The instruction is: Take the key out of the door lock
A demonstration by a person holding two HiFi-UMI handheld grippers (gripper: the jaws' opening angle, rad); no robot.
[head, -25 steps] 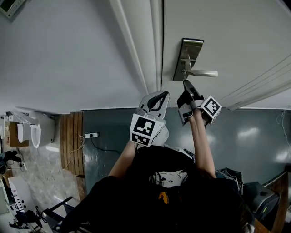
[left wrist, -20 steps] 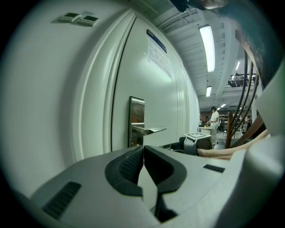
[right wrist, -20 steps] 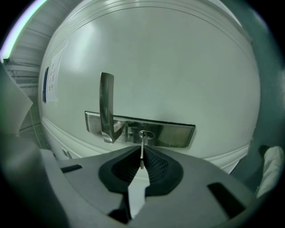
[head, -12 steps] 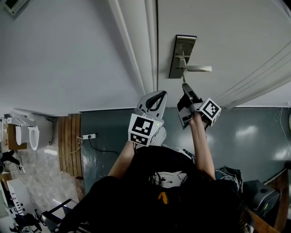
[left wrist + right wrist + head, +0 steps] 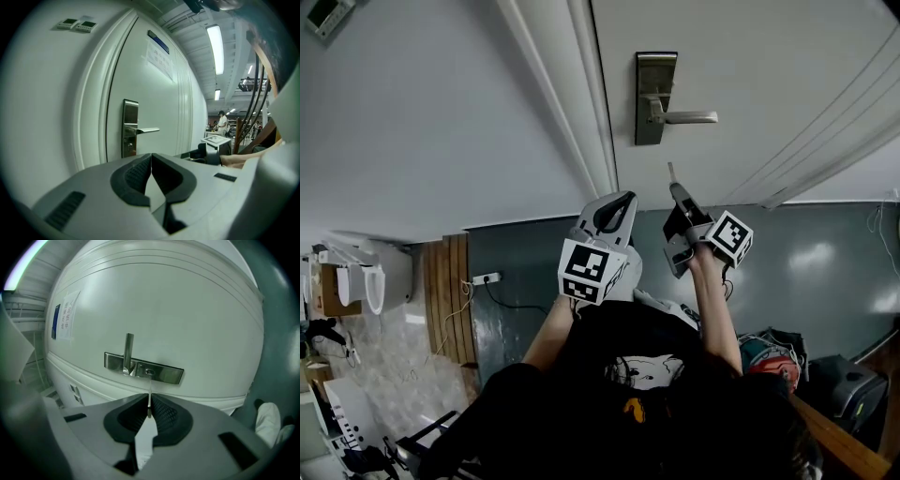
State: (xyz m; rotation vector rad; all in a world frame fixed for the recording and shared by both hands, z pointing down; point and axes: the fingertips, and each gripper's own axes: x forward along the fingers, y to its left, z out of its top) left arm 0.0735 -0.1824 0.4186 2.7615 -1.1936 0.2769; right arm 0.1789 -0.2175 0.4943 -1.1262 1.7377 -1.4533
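Key [image 5: 149, 392] and lock are already parted. In the right gripper view the thin metal blade stands upright between the pads of the right claw [image 5: 149, 402], which is pinched narrow on the key's lower part. The blade's tip points at the lock plate [image 5: 143, 368] without touching it. The keyhole [image 5: 149, 372] in that plate shows as a small dark slot with nothing in it, and a strip of white door [image 5: 187, 324] lies between plate and key tip.

The head view agrees. The key [image 5: 670, 172] pokes out of the right claw [image 5: 676, 190] past the lower end of the lock plate [image 5: 654, 98], well apart from it and clear of the lever handle [image 5: 689, 117].

The left claw [image 5: 622, 199] hangs farther from the lock plate than the right one and takes no part. In the left gripper view its pads meet at the tips with nothing between them [image 5: 151, 159], and the lock plate [image 5: 130, 126] stands well beyond them, untouched.

So the main step — drawing the key from the lock — looks done. The lever sits level and the door appears closed against its frame, so nothing at the plate seems to need more work. The task names no place to put the key, so what is left is probably just keeping the pinch firm and carrying it clear of the plate. Only a short length of the blade sits in the pads, so a slackened grip could let it slip.
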